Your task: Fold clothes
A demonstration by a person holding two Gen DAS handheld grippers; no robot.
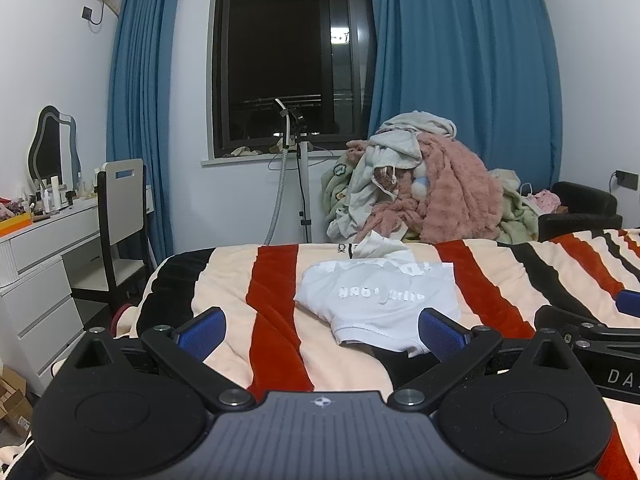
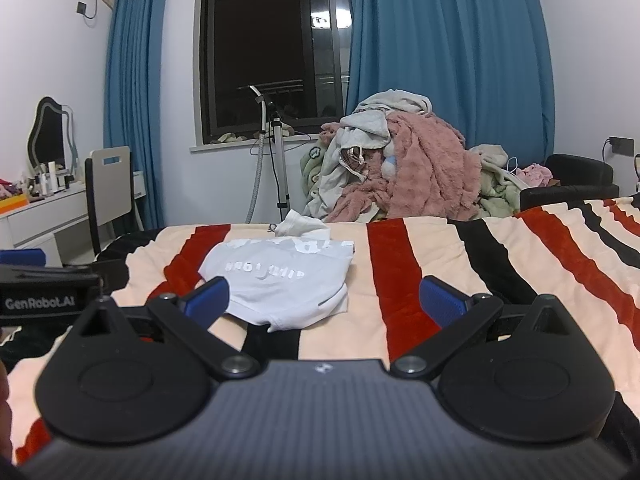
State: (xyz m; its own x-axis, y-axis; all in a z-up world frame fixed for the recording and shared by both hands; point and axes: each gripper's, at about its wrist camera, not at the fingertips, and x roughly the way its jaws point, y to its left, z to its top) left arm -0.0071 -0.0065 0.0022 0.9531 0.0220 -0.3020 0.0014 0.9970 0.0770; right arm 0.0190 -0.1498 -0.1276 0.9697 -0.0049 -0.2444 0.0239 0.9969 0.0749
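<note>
A white T-shirt (image 1: 380,300) with pale lettering lies folded on the striped blanket (image 1: 248,280) of the bed. It also shows in the right wrist view (image 2: 280,280). My left gripper (image 1: 322,330) is open and empty, held just in front of the shirt's near edge, with its right pad by the hem. My right gripper (image 2: 324,298) is open and empty, to the right of the shirt, its left pad by the shirt's near left corner. The right gripper's body shows at the right edge of the left wrist view (image 1: 592,332).
A big heap of clothes and pink fleece (image 1: 424,184) is piled behind the bed. A white dressing table (image 1: 44,240), a chair (image 1: 120,216) and a garment steamer stand (image 1: 302,176) are at the left. A black armchair (image 1: 580,208) stands at the right.
</note>
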